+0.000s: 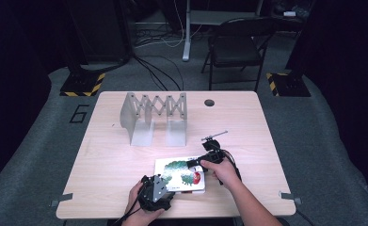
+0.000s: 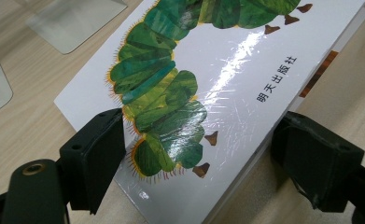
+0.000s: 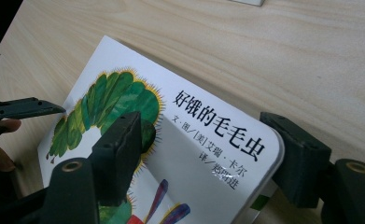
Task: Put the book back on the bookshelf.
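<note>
A: While the picture book lies flat on the near middle of the table, cover up, where do your 2 tongs stand?

B: My left gripper straddles the book's near corner, jaws apart, 1 over the cover and 1 off the edge, and I see neither pressing. My right gripper straddles the far right corner the same way, jaws spread, nothing held.

A: Which step is this?

B: I judge it is the setting of a grip before lifting, likely toward the folding metal rack that stands well apart at the back.

A: And the next move?

B: I need 1 jaw worked under the edge, then a firm close, since the glossy cover may slip.
</note>
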